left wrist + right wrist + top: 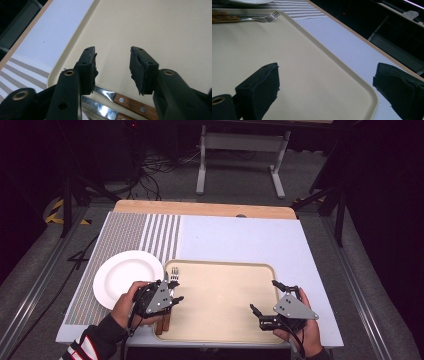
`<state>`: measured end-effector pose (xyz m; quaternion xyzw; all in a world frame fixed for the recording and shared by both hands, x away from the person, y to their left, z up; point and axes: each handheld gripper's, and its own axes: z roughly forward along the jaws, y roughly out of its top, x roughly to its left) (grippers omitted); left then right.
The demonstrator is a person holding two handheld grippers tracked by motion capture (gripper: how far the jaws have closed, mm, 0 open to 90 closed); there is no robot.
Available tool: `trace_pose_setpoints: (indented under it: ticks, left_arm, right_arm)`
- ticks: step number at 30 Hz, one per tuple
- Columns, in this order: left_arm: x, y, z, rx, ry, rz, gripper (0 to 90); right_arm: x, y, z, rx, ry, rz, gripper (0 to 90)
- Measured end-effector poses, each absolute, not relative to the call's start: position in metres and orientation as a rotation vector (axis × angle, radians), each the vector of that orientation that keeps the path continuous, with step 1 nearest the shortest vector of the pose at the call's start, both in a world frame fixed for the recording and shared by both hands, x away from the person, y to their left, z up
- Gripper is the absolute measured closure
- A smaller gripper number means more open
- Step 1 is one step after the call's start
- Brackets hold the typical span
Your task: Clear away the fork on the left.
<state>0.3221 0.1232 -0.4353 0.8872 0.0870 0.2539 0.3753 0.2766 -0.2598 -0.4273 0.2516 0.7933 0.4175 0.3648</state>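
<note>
The fork and the knife lie side by side along the left edge of the beige tray, tines pointing away from the person, wooden handles toward them. In the left gripper view both handles are brown wood with metal rivets; the knife shows a serrated steel blade, and the fork's steel neck catches a bright glint. Seen from the right gripper view, the fork's tines rest flat on the tray floor just inside the rim.

The left gripper hovers right over the cutlery with its jaws partly apart and nothing between them. To pick one piece cleanly, I would judge it best to drop the jaws astride a single wooden handle, not the slick steel, and turn the gripper so the pads close across the handle's width; the two pieces lie so near each other that a careless closing could pinch both or nudge one away.

A white plate sits just left of the tray on the striped placemat, which covers the left part of the desk. The right gripper waits at the tray's right side, jaws wide apart and empty
</note>
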Motion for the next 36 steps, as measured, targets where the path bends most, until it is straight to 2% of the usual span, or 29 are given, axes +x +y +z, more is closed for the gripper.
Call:
trace_pose_setpoints:
  ticks: [7,10,12,18,26,36]
  left_arm:
    - [0.318,0.127,-0.433,2.223,0.217,0.639,44.7]
    - [0.317,0.128,-0.433,2.205,0.222,0.627,35.5]
    - [0.315,0.129,-0.432,2.186,0.219,0.620,33.9]
    - [0.312,0.130,-0.432,2.169,0.242,0.614,21.7]
    - [0.309,0.137,-0.430,2.111,0.265,0.633,14.1]
    - [0.304,0.145,-0.428,2.083,0.267,0.637,10.4]
  right_arm:
    - [0.276,-0.260,-0.427,0.647,2.035,1.081,7.0]
    - [0.276,-0.260,-0.427,0.648,2.035,1.083,7.0]
    - [0.276,-0.260,-0.427,0.648,2.035,1.084,7.0]
    - [0.276,-0.259,-0.427,0.648,2.035,1.094,7.0]
    - [0.275,-0.259,-0.426,0.647,2.027,1.114,7.0]
    - [0.273,-0.260,-0.424,0.650,2.004,1.132,6.9]
